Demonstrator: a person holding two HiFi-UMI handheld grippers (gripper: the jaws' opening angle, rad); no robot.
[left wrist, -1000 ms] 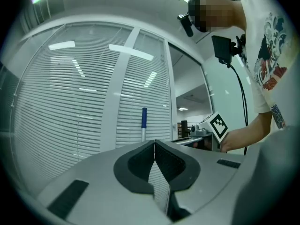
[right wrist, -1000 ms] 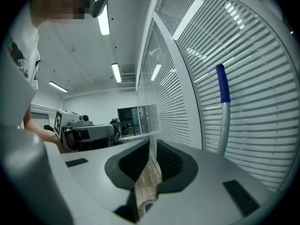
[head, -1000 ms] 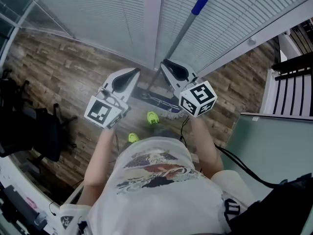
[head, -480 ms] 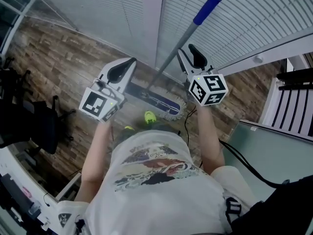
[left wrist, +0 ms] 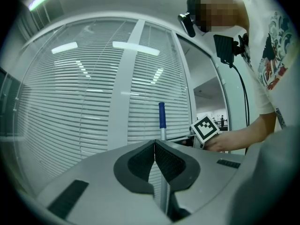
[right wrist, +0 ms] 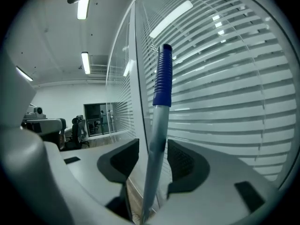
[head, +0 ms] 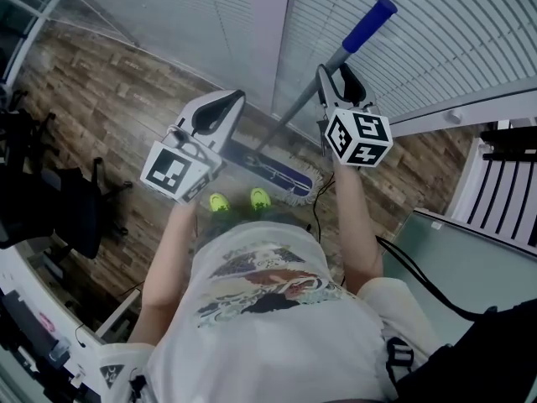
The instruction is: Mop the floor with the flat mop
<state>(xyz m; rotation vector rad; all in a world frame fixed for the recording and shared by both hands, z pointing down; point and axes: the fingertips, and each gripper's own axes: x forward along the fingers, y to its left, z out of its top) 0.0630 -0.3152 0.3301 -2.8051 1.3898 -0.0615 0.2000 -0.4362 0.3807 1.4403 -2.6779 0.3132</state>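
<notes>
The flat mop leans toward the glass wall. Its head (head: 273, 172) lies on the wood floor and its grey handle (head: 306, 95) rises to a blue grip (head: 372, 22). My right gripper (head: 334, 70) is high on the handle, just under the grip. Its jaws have just been opening, and the handle (right wrist: 157, 125) stands between the pads with a gap on each side of my right gripper (right wrist: 153, 144). My left gripper (head: 237, 97) is left of the handle and apart from it. Pads together, my left gripper (left wrist: 155, 143) is shut on nothing; the blue grip (left wrist: 161, 115) shows beyond it.
A glass wall with blinds (head: 210, 15) stands right behind the mop. A black office chair (head: 75, 217) is at the left, and a white railing (head: 503, 183) at the right. The person's green shoes (head: 260, 196) are just short of the mop head. A black cable (head: 419, 284) trails at the right.
My right gripper has slid up the handle toward the blue grip and its jaws have parted. The left gripper has shifted a little. The person has stepped closer to the mop head.
</notes>
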